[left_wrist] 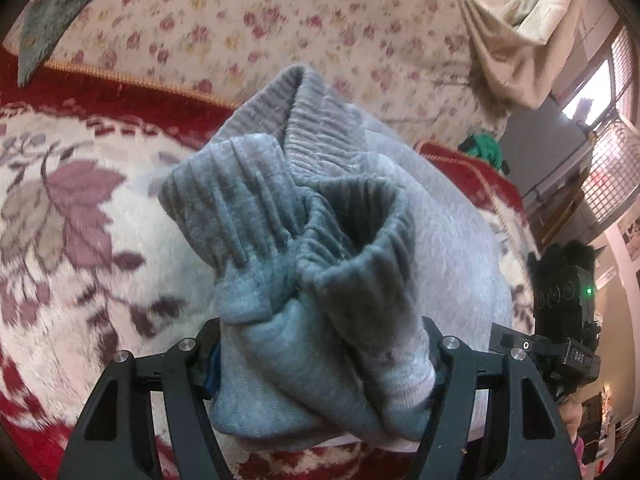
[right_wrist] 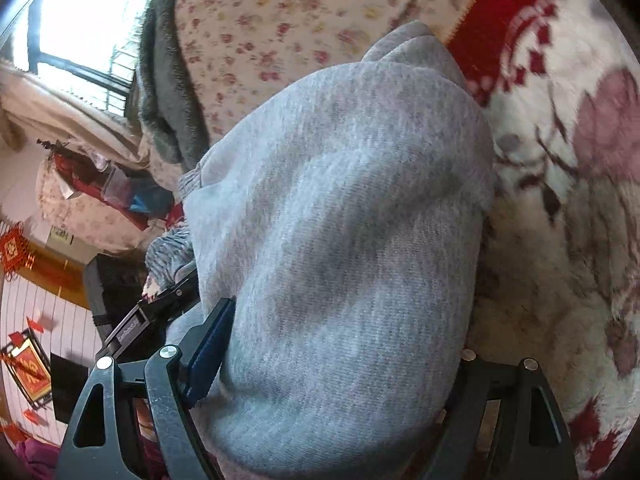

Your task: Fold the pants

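Note:
The grey sweatpants [left_wrist: 320, 216] are bunched into a thick bundle above the bed. In the left wrist view, ribbed cuffs [left_wrist: 236, 204] and the elastic waistband [left_wrist: 304, 120] stick up out of my left gripper [left_wrist: 320, 340], which is shut on the bundle; its blue pad [left_wrist: 212, 364] presses into the cloth. In the right wrist view, a fat fold of the same sweatpants [right_wrist: 344, 208] fills my right gripper [right_wrist: 344, 340], which is shut on it, blue pad [right_wrist: 212, 344] against the fabric. The two grippers are close side by side, each seen at the edge of the other's view.
Under the pants lies a red and white flowered blanket [left_wrist: 60, 208] on a small-flowered sheet [left_wrist: 248, 12]. A dark grey fleece [right_wrist: 168, 92] lies at the sheet's edge. A beige curtain [left_wrist: 516, 40], a window [right_wrist: 80, 20] and room clutter are beyond the bed.

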Demonstrator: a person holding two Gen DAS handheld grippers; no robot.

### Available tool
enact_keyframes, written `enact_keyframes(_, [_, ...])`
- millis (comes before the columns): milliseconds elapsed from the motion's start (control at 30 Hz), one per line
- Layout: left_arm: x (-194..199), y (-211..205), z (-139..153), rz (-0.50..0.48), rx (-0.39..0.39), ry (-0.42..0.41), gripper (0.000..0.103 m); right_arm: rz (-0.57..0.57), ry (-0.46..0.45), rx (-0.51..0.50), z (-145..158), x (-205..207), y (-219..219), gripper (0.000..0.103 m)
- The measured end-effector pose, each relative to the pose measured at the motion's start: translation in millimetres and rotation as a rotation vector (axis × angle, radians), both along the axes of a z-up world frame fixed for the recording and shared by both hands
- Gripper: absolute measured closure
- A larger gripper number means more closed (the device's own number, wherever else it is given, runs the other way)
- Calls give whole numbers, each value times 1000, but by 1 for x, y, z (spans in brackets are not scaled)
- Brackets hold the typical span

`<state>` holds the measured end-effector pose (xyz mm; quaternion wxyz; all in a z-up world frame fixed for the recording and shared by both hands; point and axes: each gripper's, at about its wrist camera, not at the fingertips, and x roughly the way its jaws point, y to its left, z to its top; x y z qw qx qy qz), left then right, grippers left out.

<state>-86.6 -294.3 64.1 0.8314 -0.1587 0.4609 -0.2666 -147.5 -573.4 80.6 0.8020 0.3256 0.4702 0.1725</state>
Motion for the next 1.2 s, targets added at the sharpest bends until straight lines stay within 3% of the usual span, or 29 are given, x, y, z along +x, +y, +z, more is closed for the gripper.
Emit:
enact_keyframes(100, [-9, 3, -7, -14, 12, -31, 28, -10, -3, -43, -11, -7, -1, 11])
enact_keyframes(200, [-11, 15, -12, -4, -16, -13, 21, -34, -15, -133, -2, -13, 1, 6])
enact_keyframes(300, [-17, 19, -5, 11, 13, -53, 19, -64, -23, -220, 14, -19, 8, 6])
enact_keyframes(600, [-51, 18, 54, 68, 202, -317, 13, -142, -105, -562, 57, -44, 31, 6])
enact_keyframes(900, [-57, -16, 78, 58, 303, -426, 13, -238, -169, -607, 73, -44, 56, 6])
enact_keyframes(1200, [-59, -43, 89, 35, 312, -459, 13, -289, -199, -604, 76, -49, 57, 6])
